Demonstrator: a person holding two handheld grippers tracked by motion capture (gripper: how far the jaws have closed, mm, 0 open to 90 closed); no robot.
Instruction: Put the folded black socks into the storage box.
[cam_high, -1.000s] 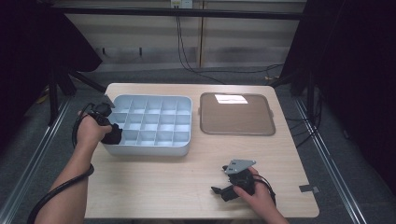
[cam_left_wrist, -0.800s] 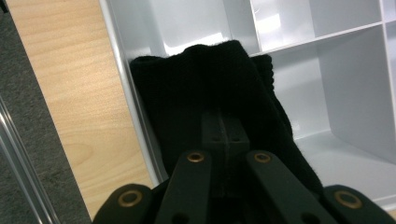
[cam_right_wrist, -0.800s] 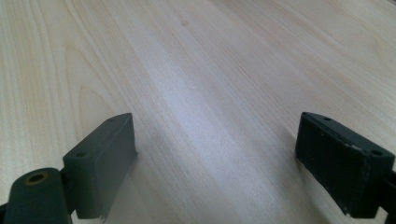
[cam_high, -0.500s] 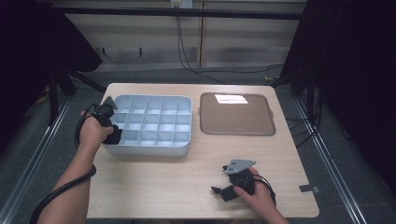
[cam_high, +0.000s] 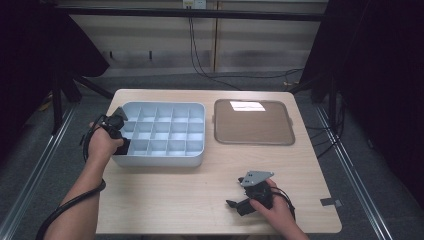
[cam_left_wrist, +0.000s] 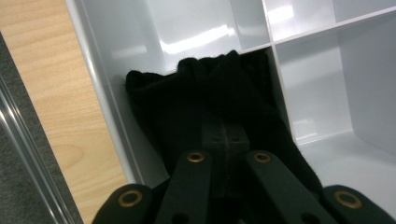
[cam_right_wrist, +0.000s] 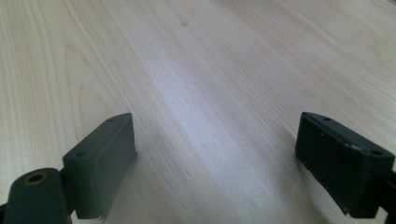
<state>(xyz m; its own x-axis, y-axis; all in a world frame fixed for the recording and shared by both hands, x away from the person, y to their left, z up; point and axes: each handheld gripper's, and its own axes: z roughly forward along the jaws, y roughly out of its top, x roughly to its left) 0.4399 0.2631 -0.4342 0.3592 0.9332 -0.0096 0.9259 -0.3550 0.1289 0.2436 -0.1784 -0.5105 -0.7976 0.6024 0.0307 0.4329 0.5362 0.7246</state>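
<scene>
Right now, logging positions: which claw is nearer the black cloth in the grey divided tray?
Left. Left claw grips the black cloth; right claw rests on bare wood.

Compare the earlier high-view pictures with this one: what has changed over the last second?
Hardly anything. The left gripper stays shut on a black cloth in a left-edge compartment of the grey divided organizer tray; its hand shifted at most slightly. The right gripper rests open on the wooden table as before, and the brown tray has not moved.
</scene>
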